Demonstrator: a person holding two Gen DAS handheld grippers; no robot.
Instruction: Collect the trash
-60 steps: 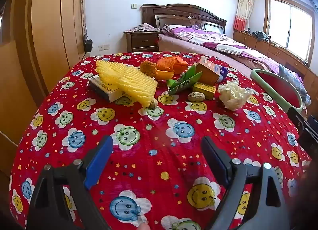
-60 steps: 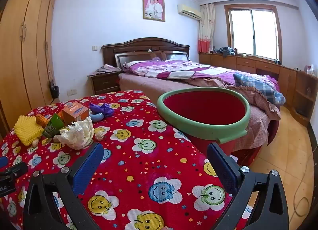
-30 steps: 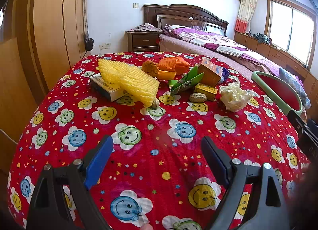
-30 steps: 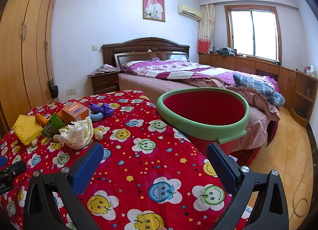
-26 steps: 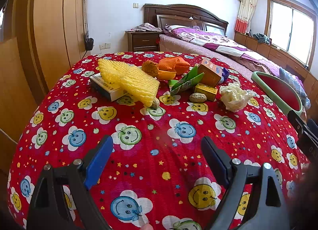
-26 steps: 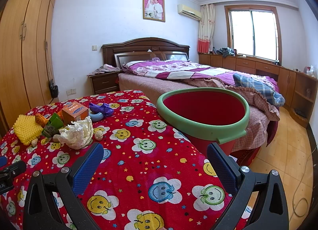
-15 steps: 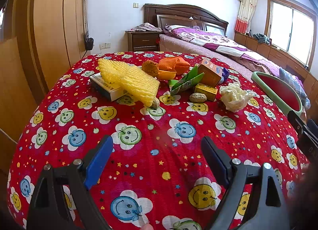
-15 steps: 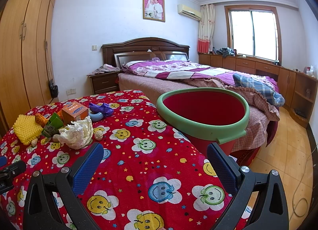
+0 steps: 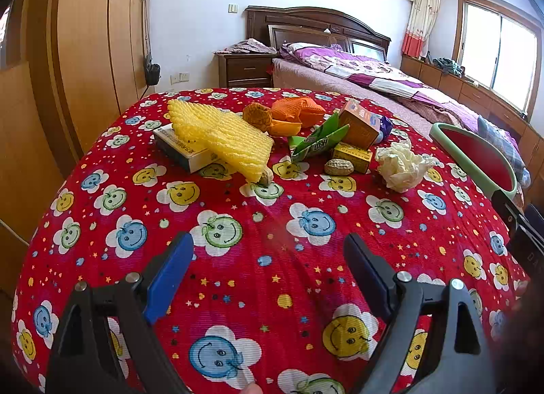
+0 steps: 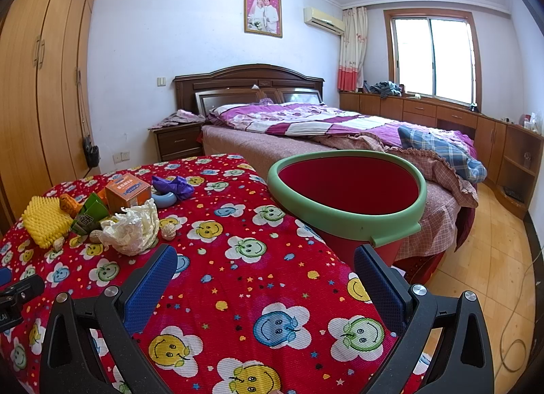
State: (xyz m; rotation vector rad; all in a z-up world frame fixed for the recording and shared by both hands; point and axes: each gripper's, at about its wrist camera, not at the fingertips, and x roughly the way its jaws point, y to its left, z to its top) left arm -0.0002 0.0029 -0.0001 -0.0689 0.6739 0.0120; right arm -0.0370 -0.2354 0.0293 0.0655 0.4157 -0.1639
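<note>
Trash lies in a cluster at the far side of the red smiley tablecloth [image 9: 272, 258]: yellow foam netting [image 9: 221, 135] over a white box [image 9: 180, 149], orange foam [image 9: 295, 112], a green wrapper [image 9: 316, 144], an orange carton [image 9: 358, 123], a small yellow box [image 9: 352, 156], a peanut [image 9: 338, 167] and a crumpled white tissue [image 9: 401, 164]. The red bin with a green rim [image 10: 346, 186] stands at the table's right edge. My left gripper [image 9: 268, 249] is open and empty above the near cloth. My right gripper [image 10: 265, 259] is open and empty, the tissue [image 10: 131, 229] to its left.
A purple wrapper and blue ring [image 10: 170, 190] lie behind the carton. A bed [image 10: 323, 129] stands beyond the table, a wooden wardrobe [image 9: 85, 37] on the left, and low cabinets [image 10: 442, 115] under the window. Wooden floor [image 10: 493, 258] lies to the right.
</note>
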